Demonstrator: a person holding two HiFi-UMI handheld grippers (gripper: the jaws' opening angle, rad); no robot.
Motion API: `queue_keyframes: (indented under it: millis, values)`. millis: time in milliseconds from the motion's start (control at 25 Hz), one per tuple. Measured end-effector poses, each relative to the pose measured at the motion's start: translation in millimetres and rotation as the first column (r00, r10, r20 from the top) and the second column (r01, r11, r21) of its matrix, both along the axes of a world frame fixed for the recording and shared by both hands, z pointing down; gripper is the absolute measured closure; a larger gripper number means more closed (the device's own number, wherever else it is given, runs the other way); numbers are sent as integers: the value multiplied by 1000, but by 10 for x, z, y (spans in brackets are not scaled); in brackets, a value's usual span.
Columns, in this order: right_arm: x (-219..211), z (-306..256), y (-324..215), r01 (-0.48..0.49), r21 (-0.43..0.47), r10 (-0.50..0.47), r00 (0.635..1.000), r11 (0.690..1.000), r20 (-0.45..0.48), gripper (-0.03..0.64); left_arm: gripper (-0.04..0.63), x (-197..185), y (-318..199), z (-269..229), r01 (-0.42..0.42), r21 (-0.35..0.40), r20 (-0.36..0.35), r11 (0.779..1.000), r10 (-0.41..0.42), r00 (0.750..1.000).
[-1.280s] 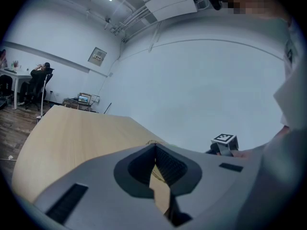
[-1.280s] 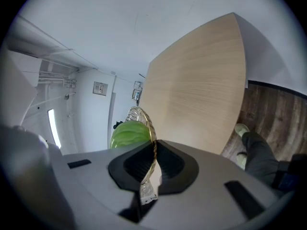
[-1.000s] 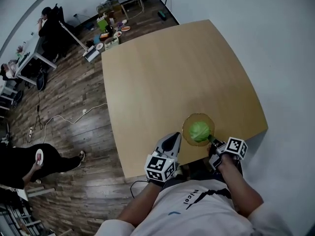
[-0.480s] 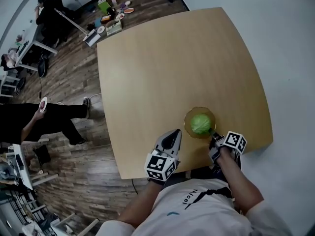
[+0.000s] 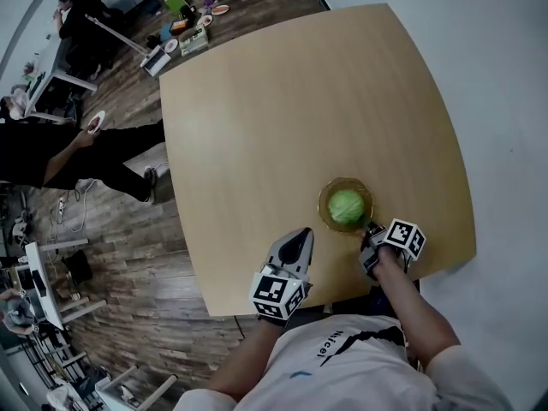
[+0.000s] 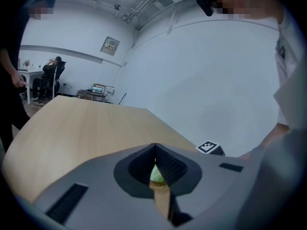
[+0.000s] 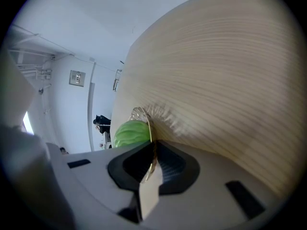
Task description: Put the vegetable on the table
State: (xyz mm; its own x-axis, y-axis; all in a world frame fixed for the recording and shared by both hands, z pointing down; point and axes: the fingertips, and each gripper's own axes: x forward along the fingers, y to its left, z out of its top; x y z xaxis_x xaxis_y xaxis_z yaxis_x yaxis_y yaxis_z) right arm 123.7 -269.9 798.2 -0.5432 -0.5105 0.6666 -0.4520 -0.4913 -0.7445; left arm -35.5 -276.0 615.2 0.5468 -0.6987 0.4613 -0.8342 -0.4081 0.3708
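A round green cabbage [image 5: 346, 205] lies on a small amber glass plate [image 5: 326, 193] near the front right of the wooden table [image 5: 291, 101]. My right gripper [image 5: 368, 227] is shut on the plate's near rim. In the right gripper view the thin rim [image 7: 145, 121] runs into the closed jaws of the right gripper [image 7: 153, 150], with the cabbage [image 7: 128, 133] just behind. My left gripper [image 5: 305, 233] hovers left of the plate, shut and empty. Its own view has the left gripper [image 6: 155, 147] closed, a sliver of cabbage [image 6: 156, 175] showing through the jaws.
The table's front edge [image 5: 257, 302] runs just under both grippers. A person in black [image 5: 77, 148] stands on the wooden floor left of the table. Desks and clutter [image 5: 184, 24] sit beyond the far corner. A pale wall lies to the right.
Both grippers and the plate keep nearly the same places. The person in black at the left has walked along the floor, farther from me.
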Motion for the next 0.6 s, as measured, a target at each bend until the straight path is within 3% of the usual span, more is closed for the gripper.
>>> queue_keyframes:
  millis: [440, 600]
  values:
    - [-112, 28, -338, 17, 29, -17, 1000, 999, -7, 579, 583, -58, -123, -20, 39, -3, -3, 999, -39, 999]
    - [-111, 21, -340, 38, 29, -37, 999, 999, -23, 547, 583, -80, -127, -6, 40, -7, -10, 999, -40, 999]
